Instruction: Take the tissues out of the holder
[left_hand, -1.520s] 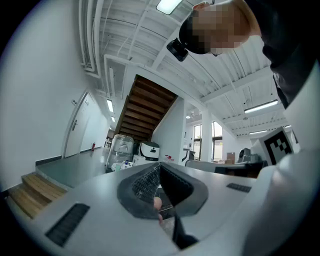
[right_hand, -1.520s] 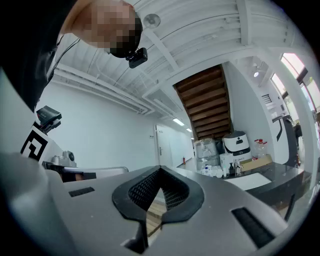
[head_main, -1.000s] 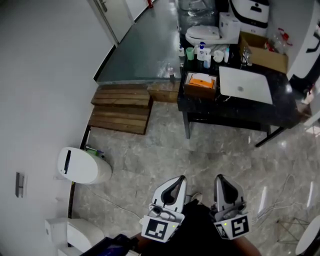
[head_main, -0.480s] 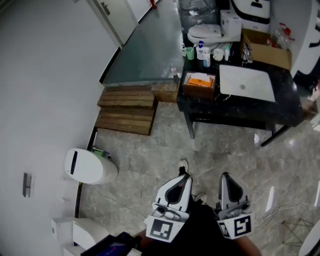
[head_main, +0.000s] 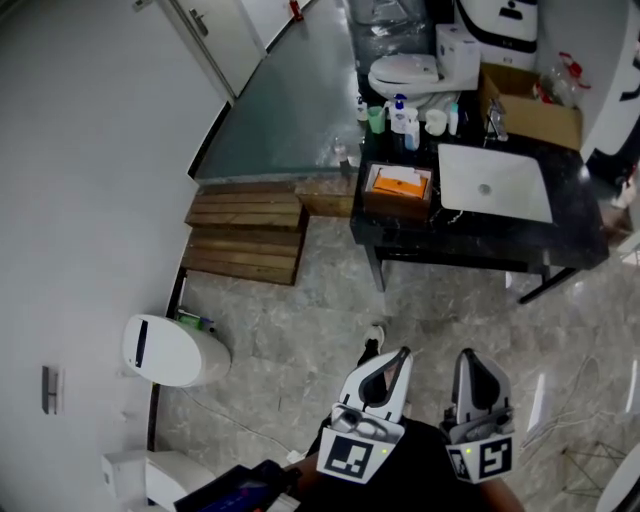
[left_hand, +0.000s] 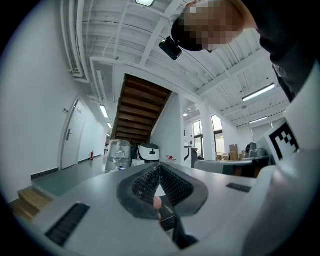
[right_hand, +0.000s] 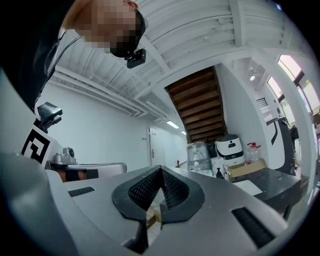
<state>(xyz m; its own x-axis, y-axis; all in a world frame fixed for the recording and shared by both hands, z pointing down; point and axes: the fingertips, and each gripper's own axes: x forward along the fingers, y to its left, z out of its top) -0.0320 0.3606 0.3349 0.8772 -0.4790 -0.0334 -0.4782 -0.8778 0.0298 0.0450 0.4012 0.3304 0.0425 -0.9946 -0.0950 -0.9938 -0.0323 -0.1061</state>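
Head view: the tissue holder (head_main: 399, 187) sits on the black table (head_main: 480, 236), well apart from the left tool (head_main: 398, 356) and the right tool (head_main: 468, 358), both pressed together and empty.

Left gripper (head_main: 398, 356) and right gripper (head_main: 470, 356): pale grey moulded shells, tapering to rounded tips. Inner pads (right_hand: 145, 190) are black with a cross-hatched mesh texture. Dark rectangular slots (right_hand: 249, 226) in the shells. Near end of each carries a marker cube (head_main: 349, 457), white with black squares. Person wears a black top (head_main: 412, 472) and has a small black camera (right_hand: 136, 58) on the head.
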